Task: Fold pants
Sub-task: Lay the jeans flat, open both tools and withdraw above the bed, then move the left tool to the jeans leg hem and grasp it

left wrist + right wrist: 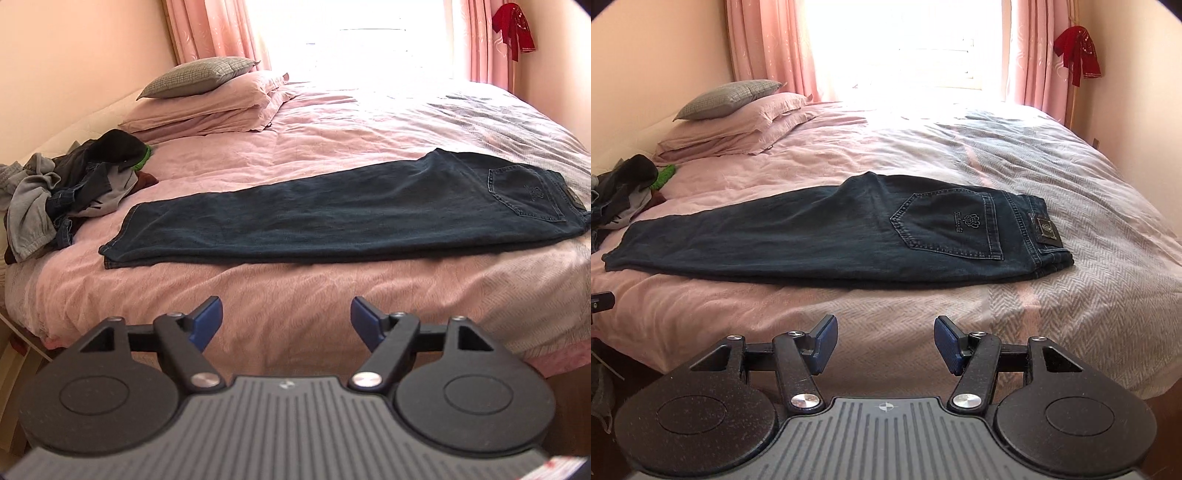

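Dark blue jeans [332, 206] lie flat across the pink bed, folded lengthwise with one leg on the other. The hems point left and the waistband with a back pocket [953, 229] points right. My left gripper [287, 321] hangs in front of the bed's near edge, short of the jeans, its blue pads [207, 321] wide apart with nothing between them. My right gripper [885, 345] is likewise back from the bed edge, below the pocket end, open and holding nothing. A black piece at the left edge of the right wrist view may be the other gripper.
A heap of grey and dark clothes [62, 192] lies at the bed's left side. Stacked pillows [207, 99] sit at the head, beside pink curtains [764, 44] and a bright window. A red cloth [1076, 51] hangs on the right wall. A grey herringbone blanket [1089, 240] covers the bed's right part.
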`<state>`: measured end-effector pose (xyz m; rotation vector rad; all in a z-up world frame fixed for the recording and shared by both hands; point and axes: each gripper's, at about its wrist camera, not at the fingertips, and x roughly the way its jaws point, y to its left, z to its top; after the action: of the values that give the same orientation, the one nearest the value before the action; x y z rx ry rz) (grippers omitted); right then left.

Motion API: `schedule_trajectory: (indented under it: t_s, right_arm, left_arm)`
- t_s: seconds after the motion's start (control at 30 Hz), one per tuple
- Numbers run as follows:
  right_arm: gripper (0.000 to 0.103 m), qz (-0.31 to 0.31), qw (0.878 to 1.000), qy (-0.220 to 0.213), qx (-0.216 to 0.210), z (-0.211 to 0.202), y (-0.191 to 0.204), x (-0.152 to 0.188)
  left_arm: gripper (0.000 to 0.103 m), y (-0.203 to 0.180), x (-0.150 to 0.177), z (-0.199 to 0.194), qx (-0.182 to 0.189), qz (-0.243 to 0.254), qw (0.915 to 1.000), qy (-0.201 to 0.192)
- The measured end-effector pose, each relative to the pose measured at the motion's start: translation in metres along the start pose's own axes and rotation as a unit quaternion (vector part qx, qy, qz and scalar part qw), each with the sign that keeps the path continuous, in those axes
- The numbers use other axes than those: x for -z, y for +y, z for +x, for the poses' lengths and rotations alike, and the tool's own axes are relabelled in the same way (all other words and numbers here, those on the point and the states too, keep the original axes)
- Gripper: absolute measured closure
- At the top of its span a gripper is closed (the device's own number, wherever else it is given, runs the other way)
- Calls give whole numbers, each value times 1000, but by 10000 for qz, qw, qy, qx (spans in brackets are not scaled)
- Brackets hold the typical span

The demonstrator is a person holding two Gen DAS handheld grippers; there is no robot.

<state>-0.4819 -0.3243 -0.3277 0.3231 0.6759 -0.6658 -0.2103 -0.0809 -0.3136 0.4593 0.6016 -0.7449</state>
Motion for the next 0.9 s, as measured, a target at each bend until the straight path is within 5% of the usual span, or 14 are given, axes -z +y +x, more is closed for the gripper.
schedule_trajectory:
  t_s: [0.4, 0.57, 0.67, 0.8, 0.9]
  right_arm:
    - [48, -193, 9997, -140, -9, -14, 15, 10]
    - [48, -189, 9998, -65, -60, 2, 12, 3]
    - [48, -127, 9999, -21, -37, 21, 5, -4]
    - [48, 14, 9998, 167, 65, 57, -10, -14]
    - [48, 143, 9993, 270, 235, 84, -22, -24]
  left_arm:
    - [29, 20, 17, -11, -109, -155, 9998, -60]
    - [27, 22, 11, 5, -82, -246, 9997, 29]
    - [27, 43, 7, 31, 176, -720, 9972, 31]
    - [43, 110, 2, 81, 350, -1873, 9817, -54]
    - [62, 177, -5, 125, 212, -2840, 9585, -131]
